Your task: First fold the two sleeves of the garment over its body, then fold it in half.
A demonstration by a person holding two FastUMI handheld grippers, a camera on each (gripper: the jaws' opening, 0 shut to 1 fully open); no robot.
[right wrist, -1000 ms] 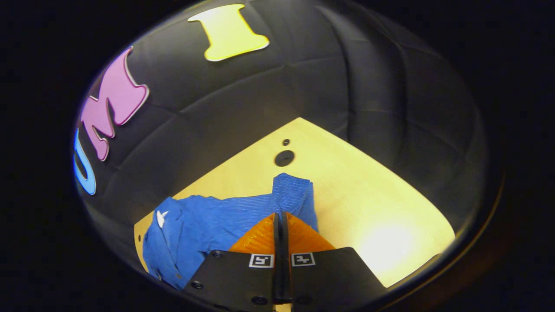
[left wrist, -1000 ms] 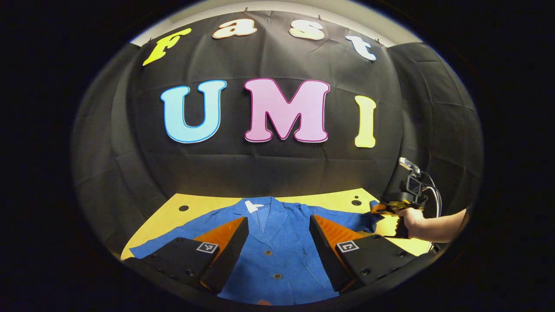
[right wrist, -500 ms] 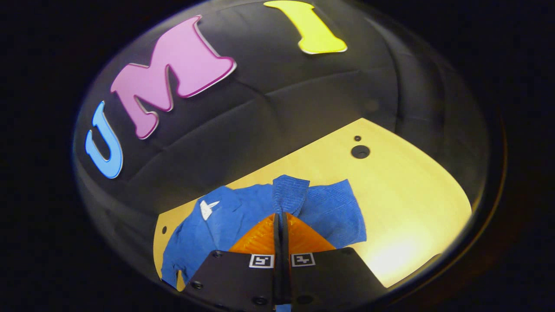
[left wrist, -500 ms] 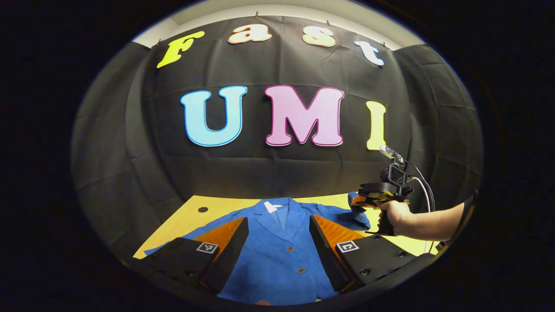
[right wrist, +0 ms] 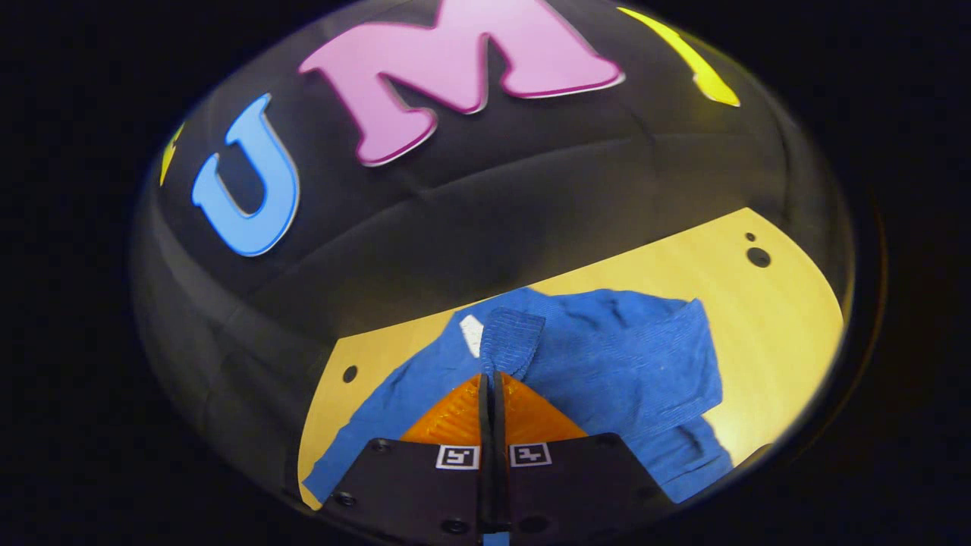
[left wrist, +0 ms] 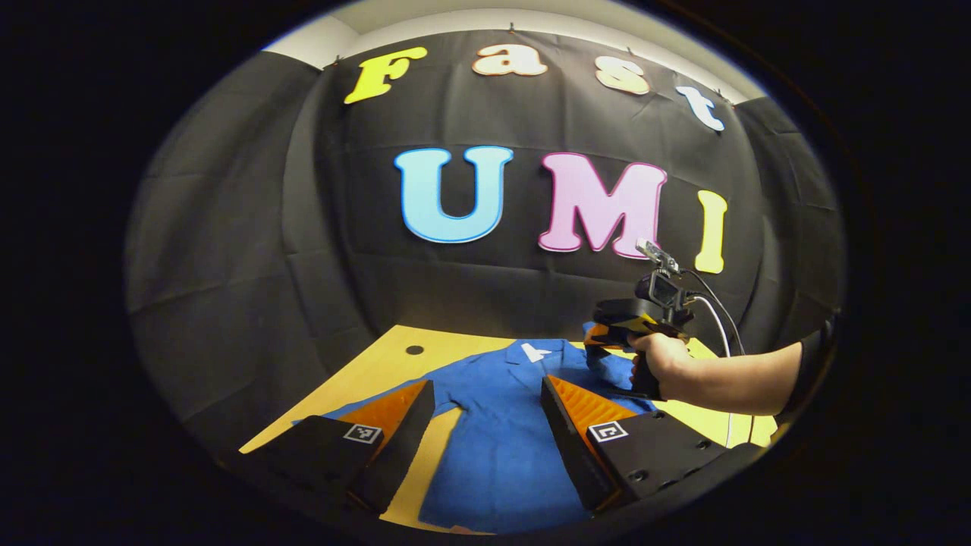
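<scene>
In my left gripper view, my left gripper (left wrist: 485,425) sits nearest at six o'clock, fingers spread wide and grasping nothing, poised above the blue woven jacket (left wrist: 501,447) spread on the yellow wooden table (left wrist: 364,375); toward two o'clock a hand (left wrist: 658,358) holds the right gripper (left wrist: 603,337) over the jacket's collar end. In my right gripper view, the right gripper (right wrist: 489,379) at six o'clock is clenched on the blue ribbed sleeve cuff (right wrist: 510,345), lifted over the jacket body (right wrist: 607,364); the table's bare far edge (right wrist: 683,258) lies toward one o'clock; the booth's black cloth wall (right wrist: 485,205) stands beyond.
</scene>
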